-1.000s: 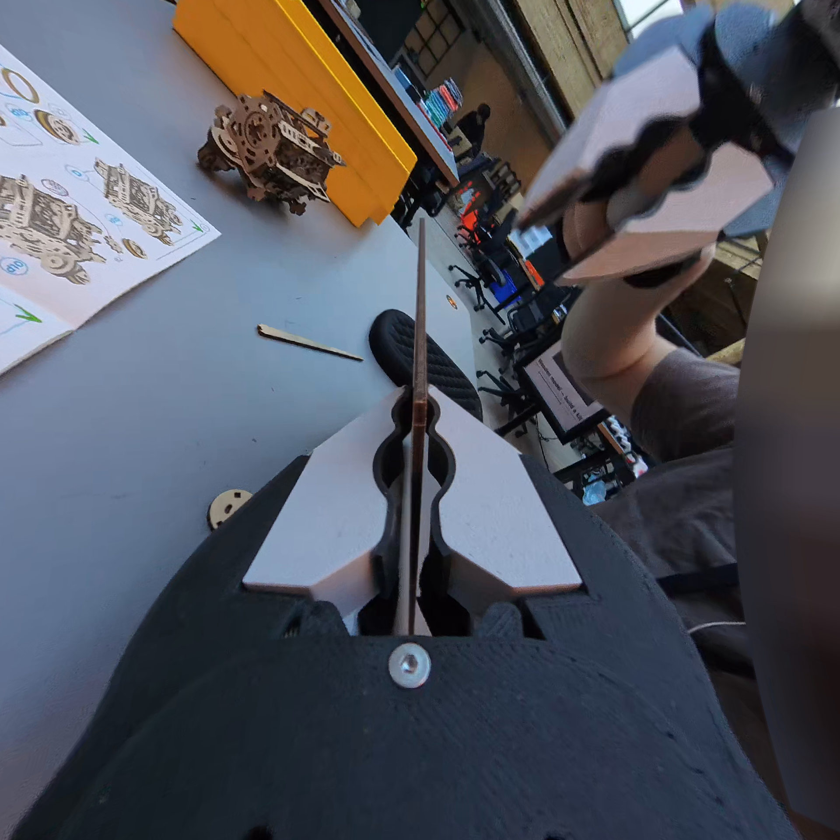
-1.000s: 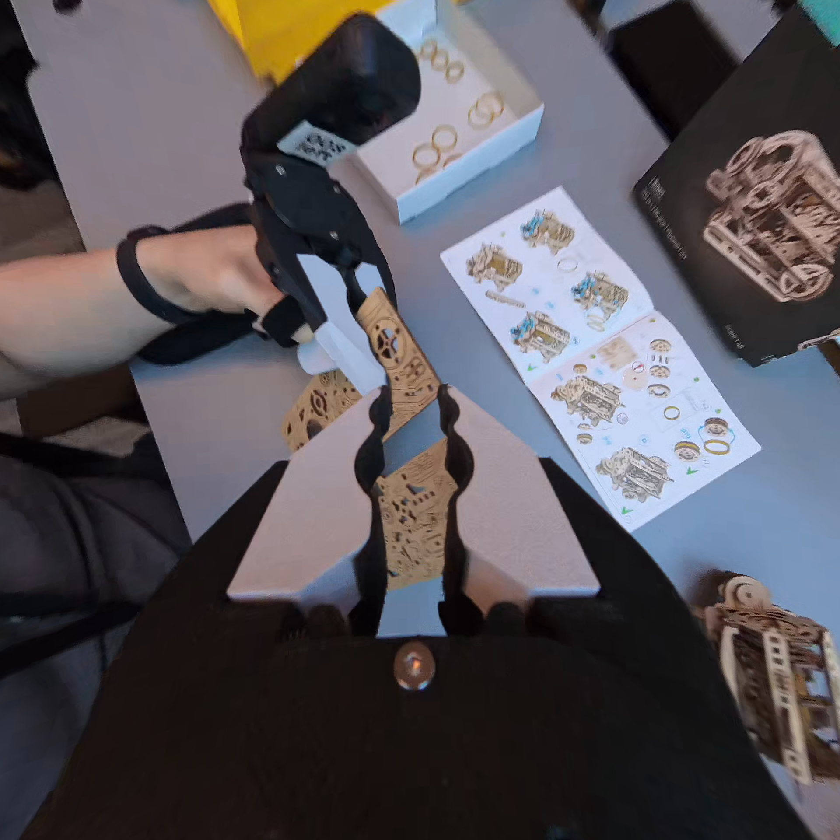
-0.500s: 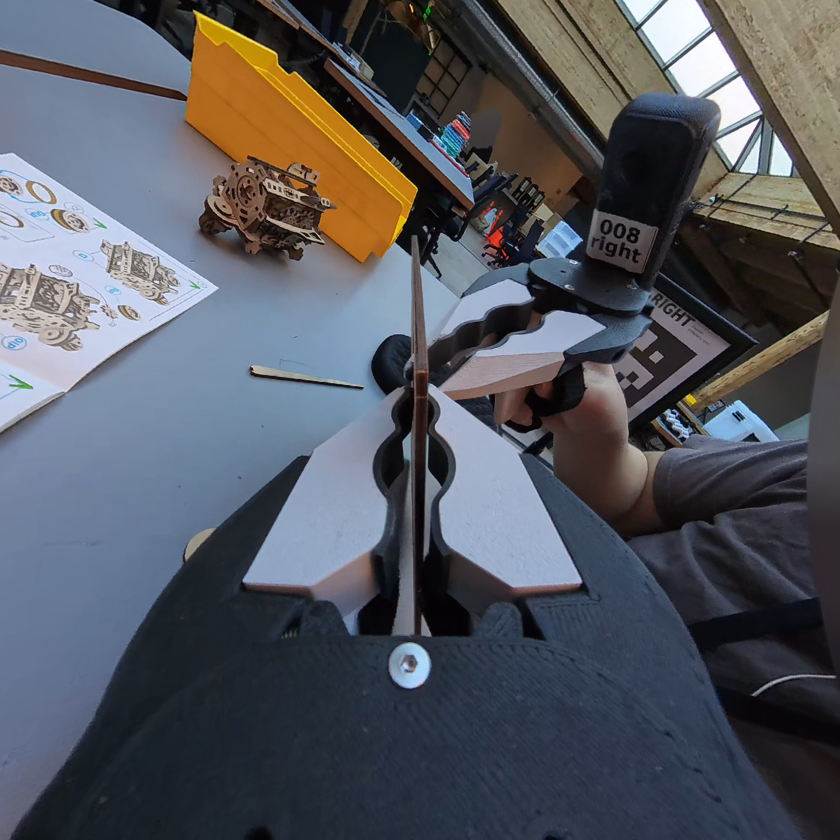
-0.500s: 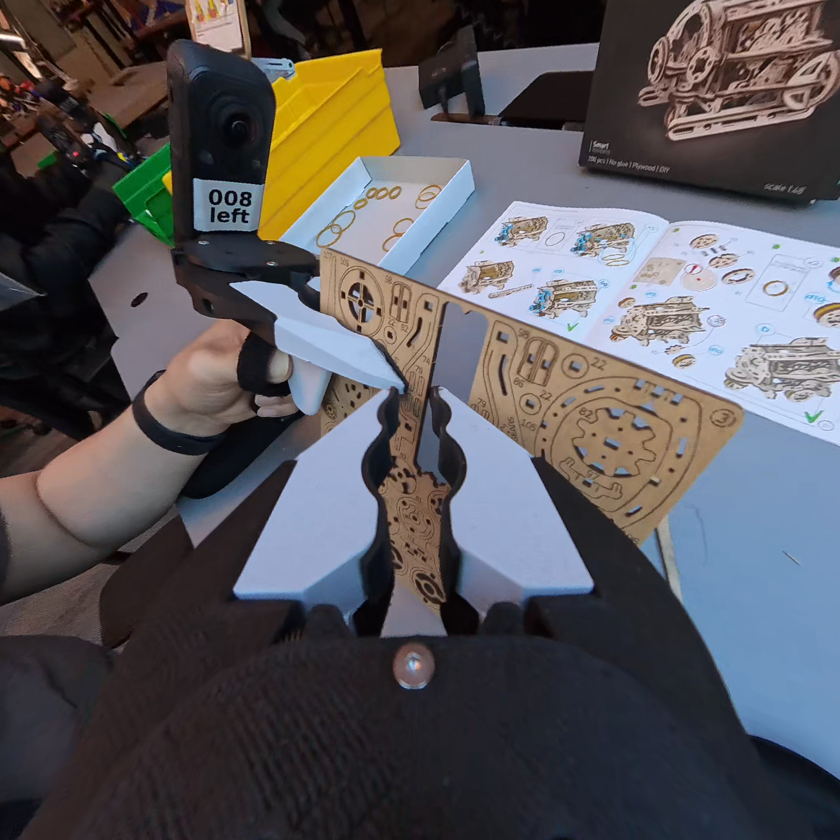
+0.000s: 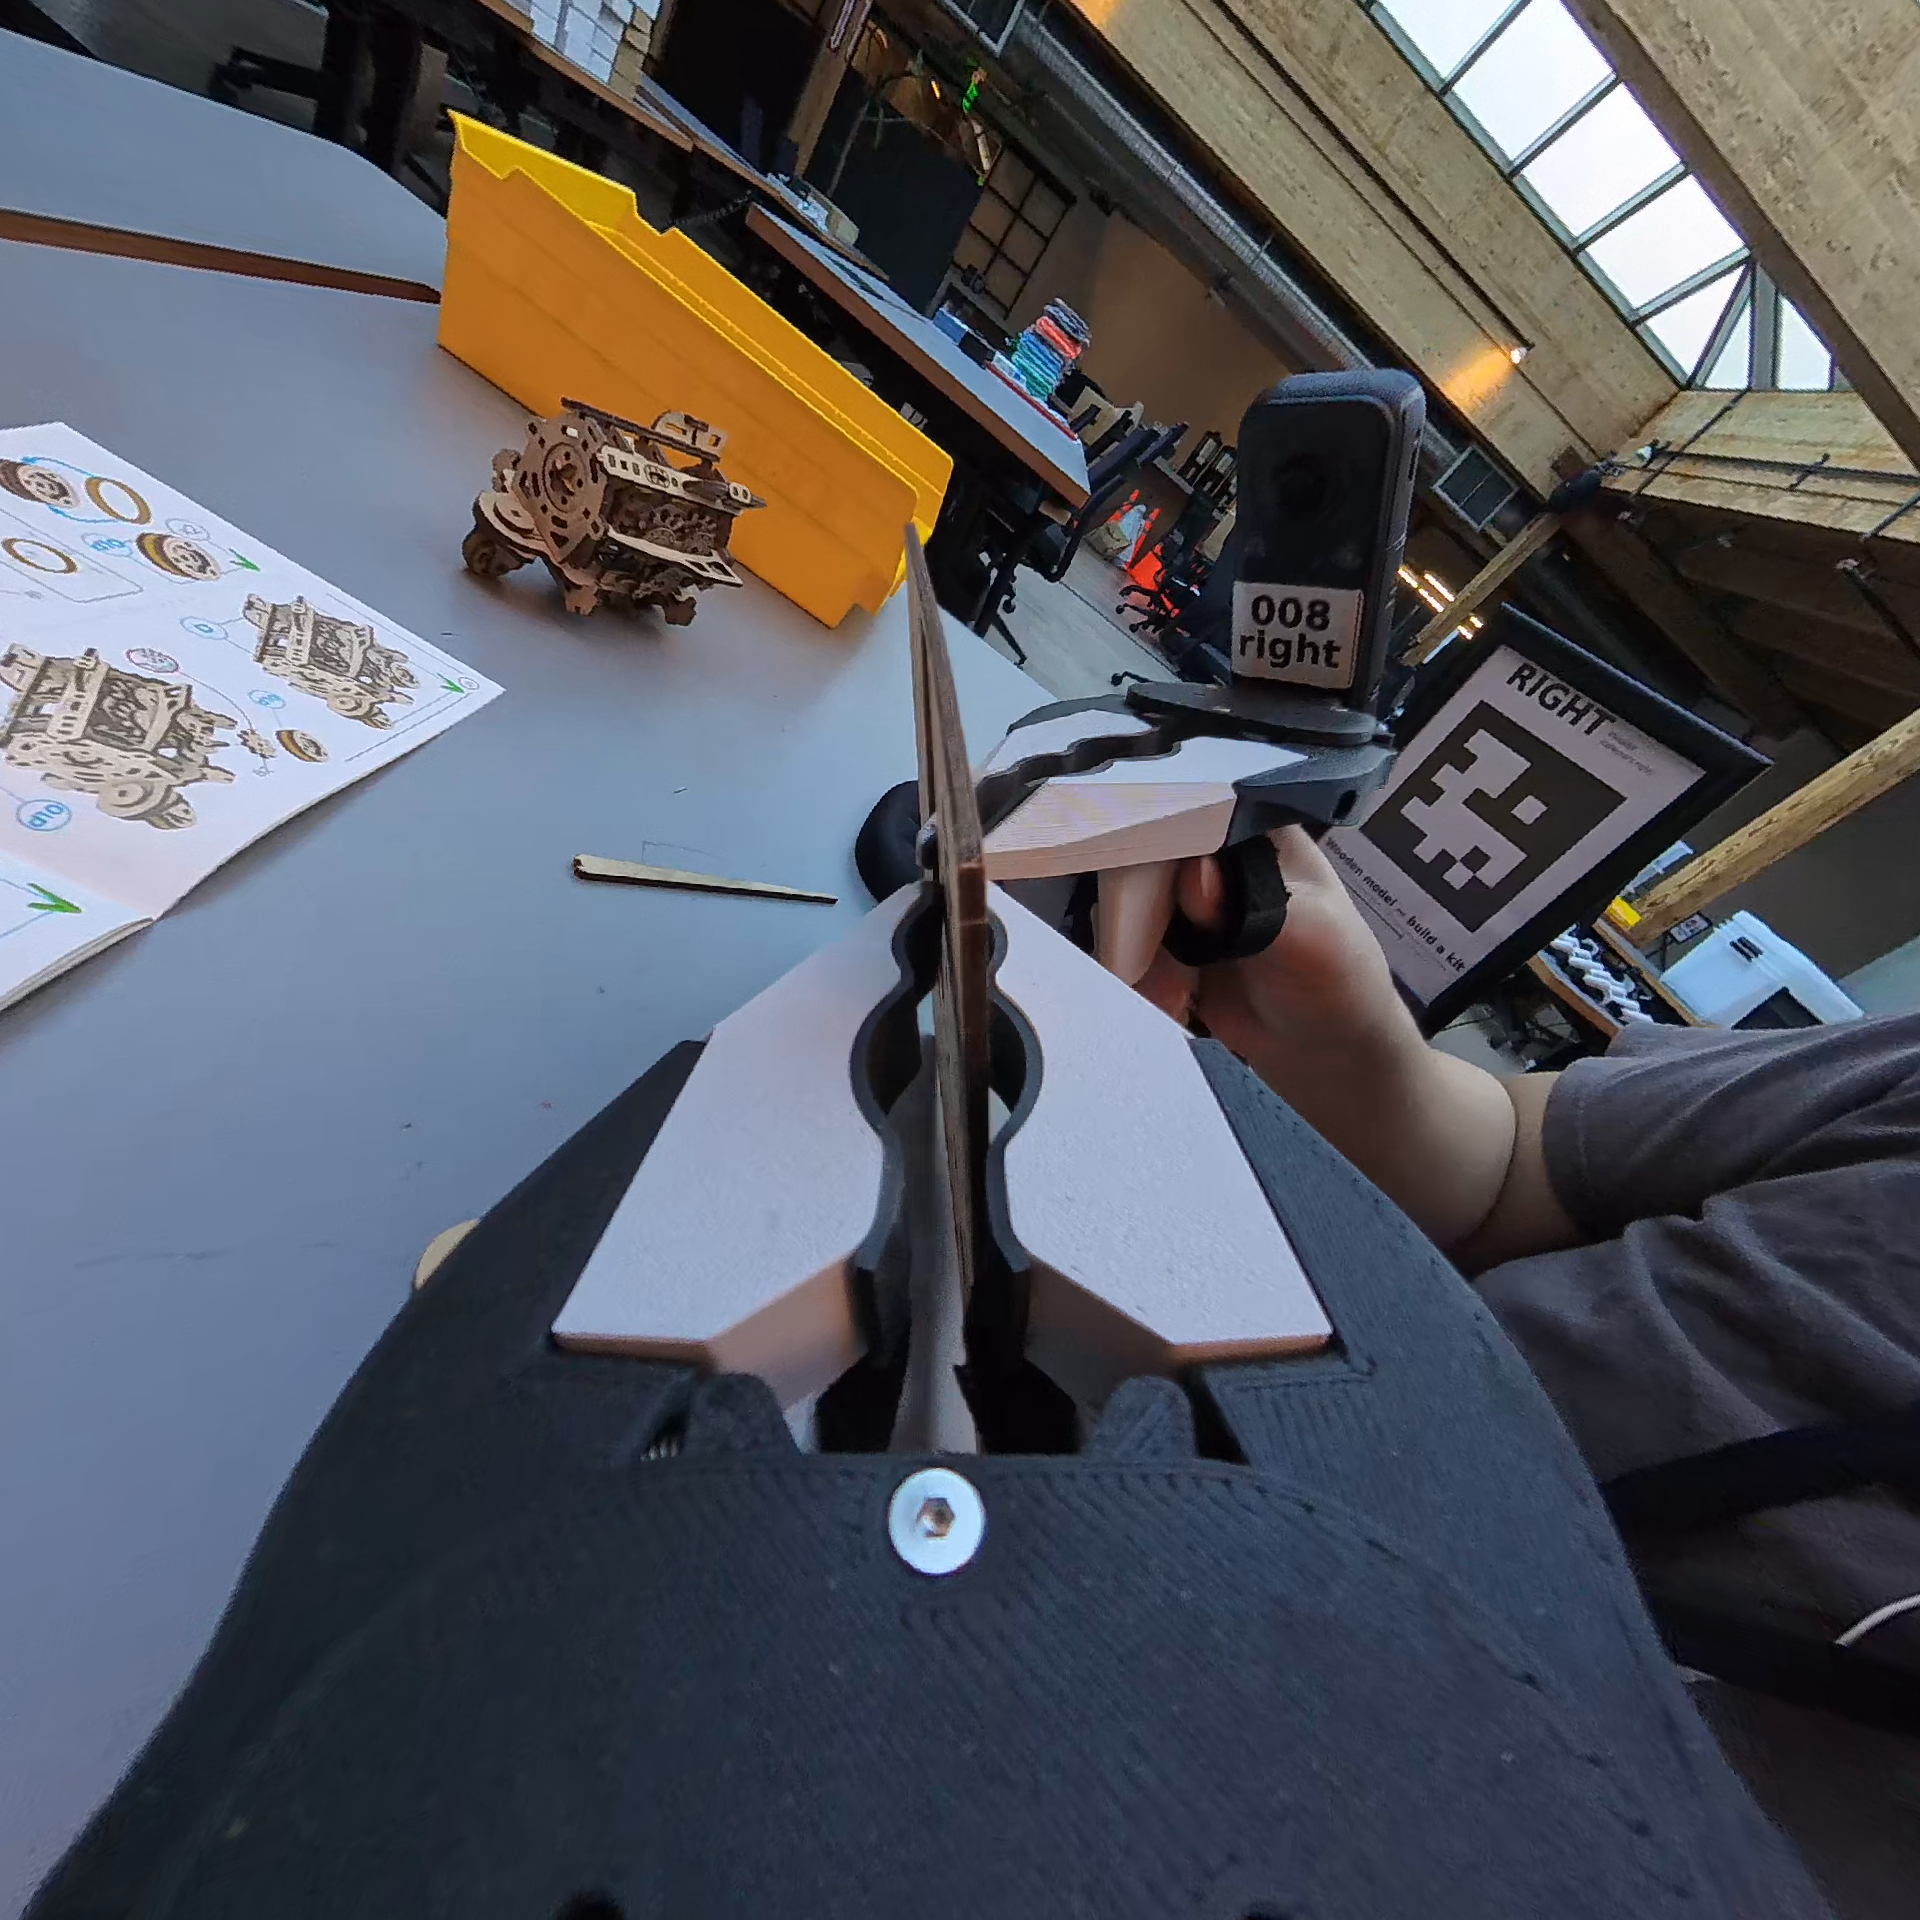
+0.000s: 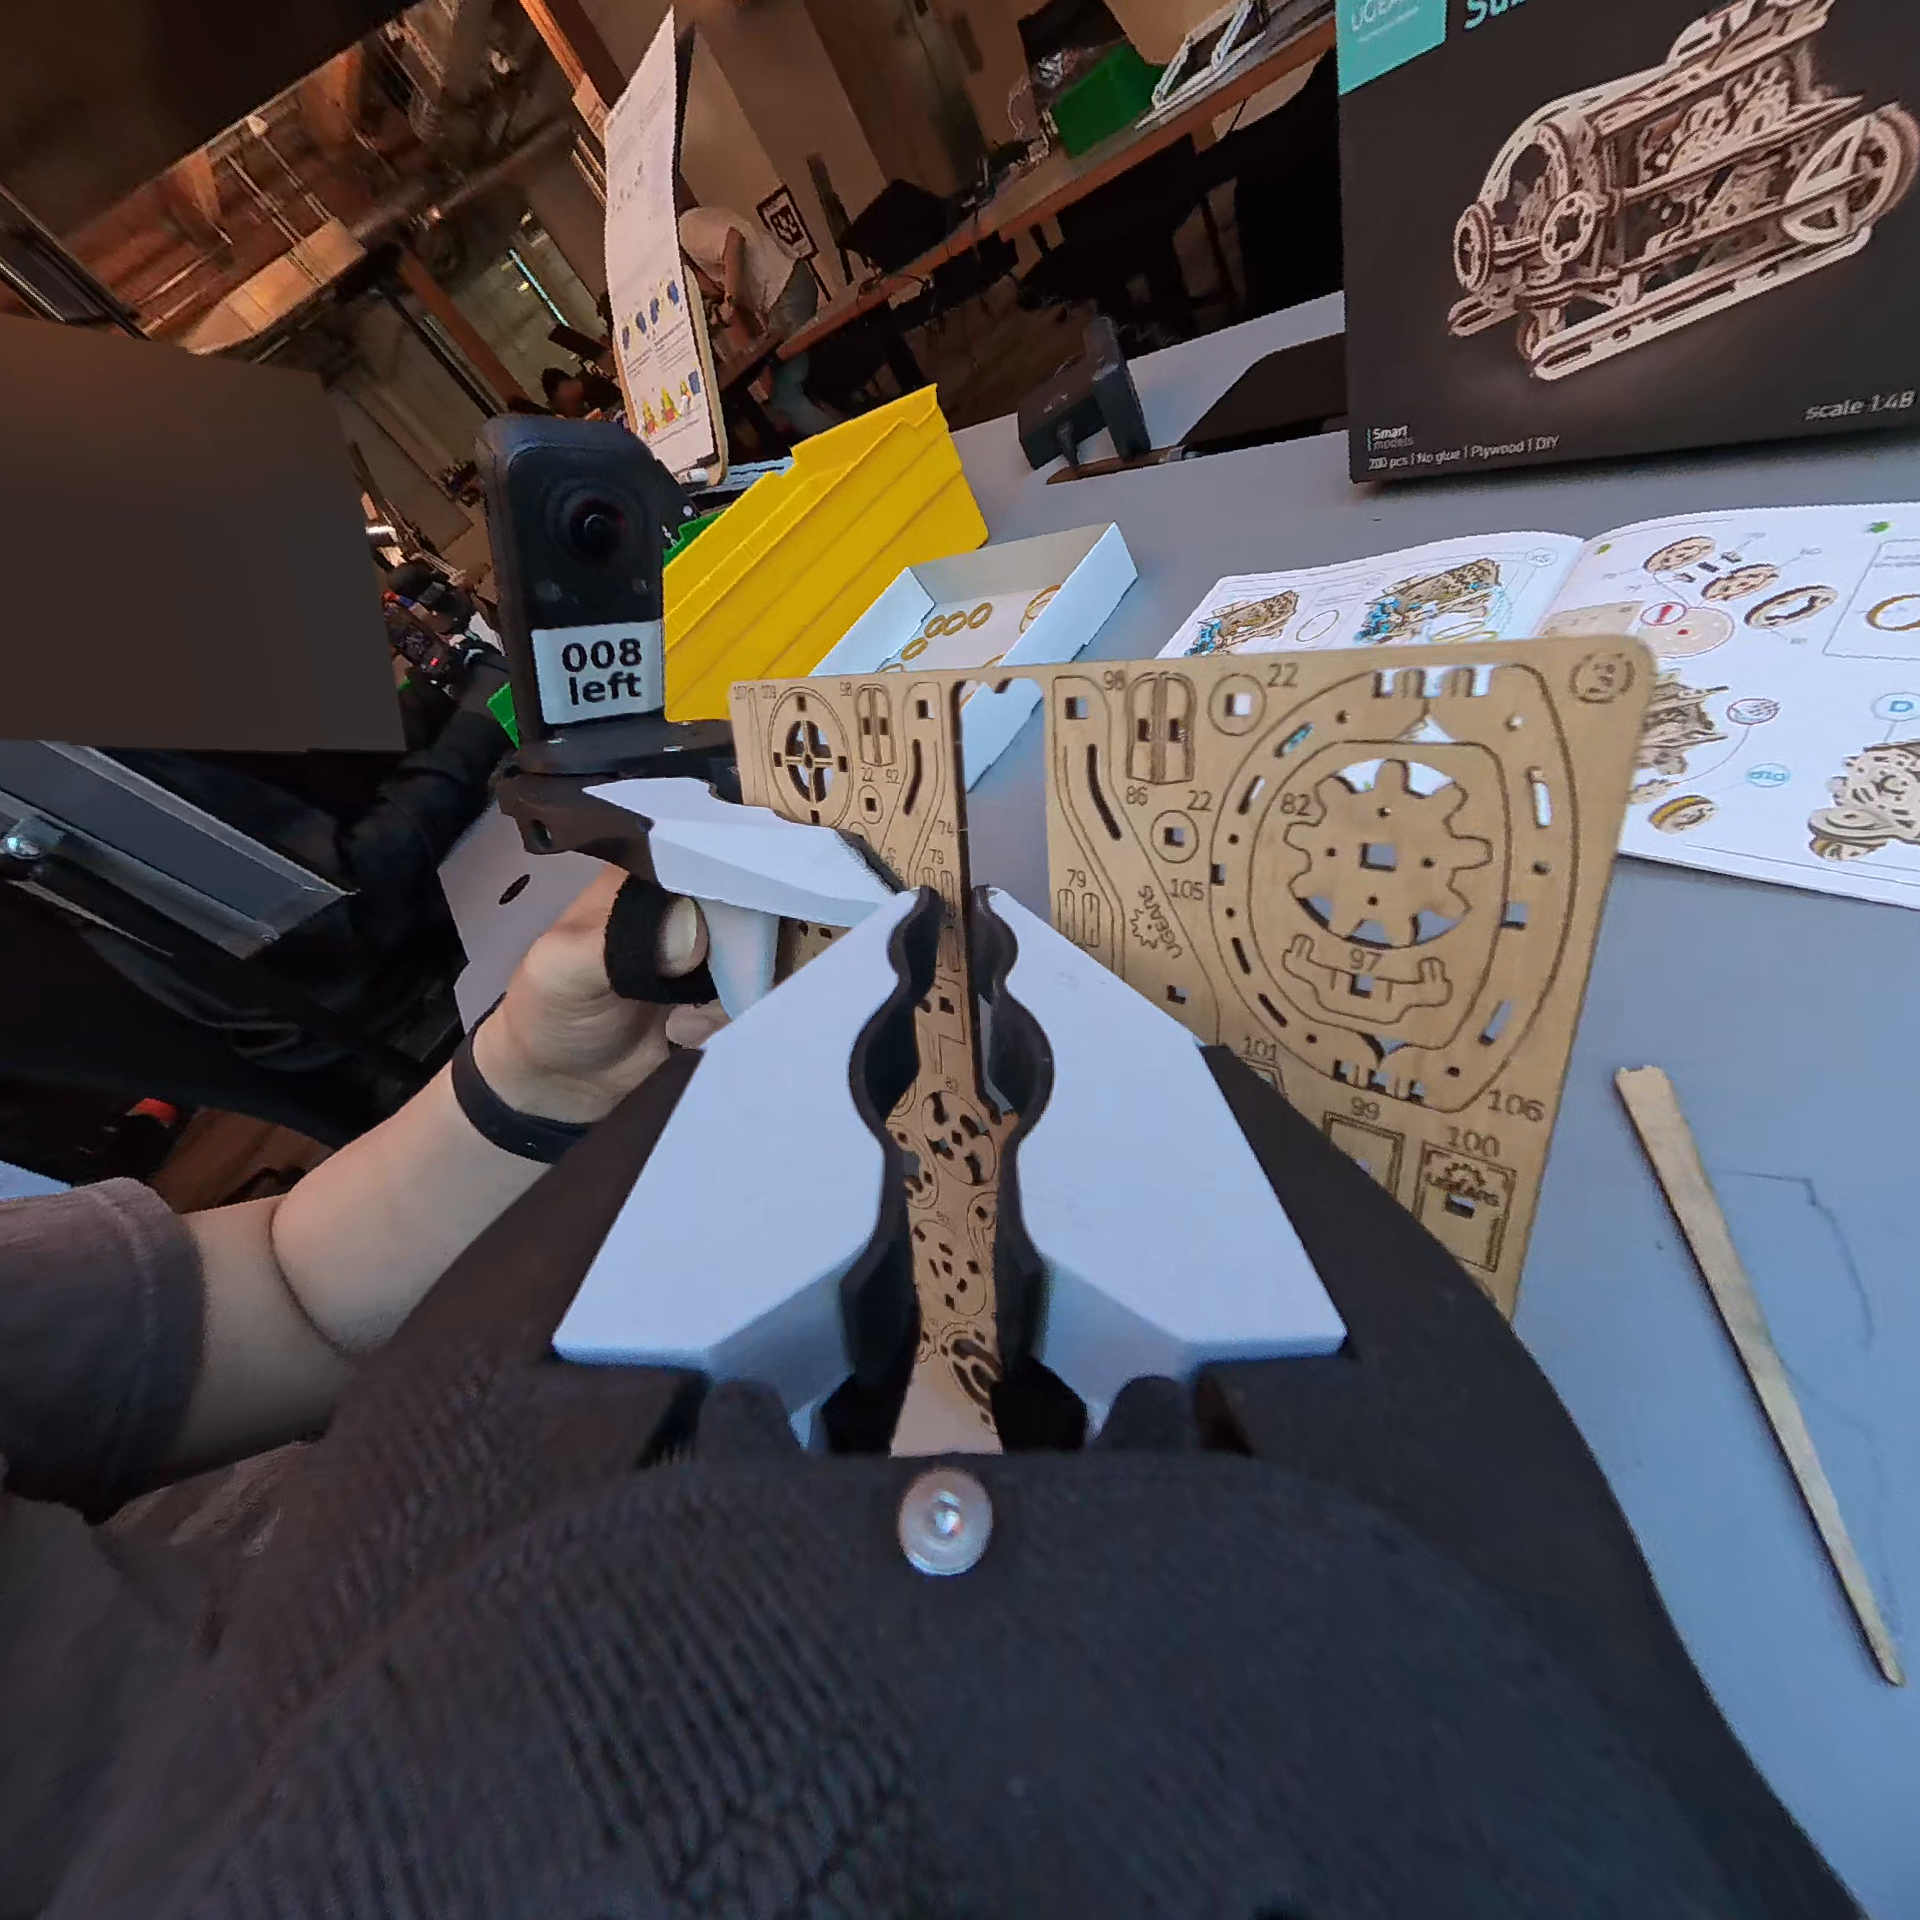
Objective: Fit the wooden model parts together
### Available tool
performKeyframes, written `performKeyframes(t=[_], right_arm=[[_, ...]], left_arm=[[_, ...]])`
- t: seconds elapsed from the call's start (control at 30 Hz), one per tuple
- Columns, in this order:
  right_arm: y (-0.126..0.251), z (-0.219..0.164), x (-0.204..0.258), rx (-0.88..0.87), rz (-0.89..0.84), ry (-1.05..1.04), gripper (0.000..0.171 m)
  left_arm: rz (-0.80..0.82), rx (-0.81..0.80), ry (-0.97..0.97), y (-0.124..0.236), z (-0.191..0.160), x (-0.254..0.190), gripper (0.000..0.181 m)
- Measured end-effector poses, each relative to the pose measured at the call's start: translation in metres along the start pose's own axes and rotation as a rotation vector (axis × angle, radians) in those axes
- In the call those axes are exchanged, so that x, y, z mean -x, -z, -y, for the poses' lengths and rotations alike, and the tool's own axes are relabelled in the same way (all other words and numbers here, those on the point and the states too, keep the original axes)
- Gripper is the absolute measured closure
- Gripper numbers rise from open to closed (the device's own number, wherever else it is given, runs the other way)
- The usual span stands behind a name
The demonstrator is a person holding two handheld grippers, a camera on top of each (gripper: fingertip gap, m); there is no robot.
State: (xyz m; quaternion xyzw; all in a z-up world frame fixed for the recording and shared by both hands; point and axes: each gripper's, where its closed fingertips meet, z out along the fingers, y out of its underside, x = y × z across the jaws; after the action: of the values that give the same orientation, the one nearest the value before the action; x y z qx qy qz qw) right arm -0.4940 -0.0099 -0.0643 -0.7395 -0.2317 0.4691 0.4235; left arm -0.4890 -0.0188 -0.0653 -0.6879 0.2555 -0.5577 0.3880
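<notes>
A plywood sheet (image 6: pixel 1574 800) of laser-cut parts stands upright over the grey table. It shows edge-on in the left wrist view (image 5: pixel 940 727). My left gripper (image 5: pixel 954 914) is shut on the sheet's left side, and also shows in the right wrist view (image 6: pixel 868 878). My right gripper (image 6: pixel 956 909) faces the sheet with its jaws closed to a narrow gap, at the edge of an empty cut-out. In the left wrist view it (image 5: pixel 992 821) comes in from the right, and the sheet hides its tips. The partly built wooden model (image 5: pixel 613 530) stands farther back.
An open instruction booklet (image 5: pixel 208 665) lies on the left. A yellow bin (image 5: pixel 665 343) and a white tray of rings (image 6: pixel 1086 577) stand behind. A wooden stick (image 6: pixel 1756 1340) lies by the sheet. The kit box (image 6: pixel 1631 239) stands at the back. A small wooden disc (image 5: pixel 442 1242) lies near. Left tips and right tips are each some 25 cm from the partly built wooden model (image 5: pixel 613 530).
The sheet has been raised upright. My right gripper has swung down level to the sheet, and its jaws have narrowed from wide open to nearly closed.
</notes>
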Motion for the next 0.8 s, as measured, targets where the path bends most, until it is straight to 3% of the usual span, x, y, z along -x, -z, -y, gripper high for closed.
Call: performKeyframes(t=[0.53,0.8], right_arm=[[-0.0015,-0.0008,0.0001,0.006,-0.014,0.058,0.166],[0.0046,-0.0033,-0.001,0.007,0.003,0.042,0.167]], left_arm=[[0.081,0.009,-0.115,-0.0001,-0.0021,0.0006,0.18],[0.037,0.0,-0.11,-0.0045,-0.0047,-0.003,0.18]])
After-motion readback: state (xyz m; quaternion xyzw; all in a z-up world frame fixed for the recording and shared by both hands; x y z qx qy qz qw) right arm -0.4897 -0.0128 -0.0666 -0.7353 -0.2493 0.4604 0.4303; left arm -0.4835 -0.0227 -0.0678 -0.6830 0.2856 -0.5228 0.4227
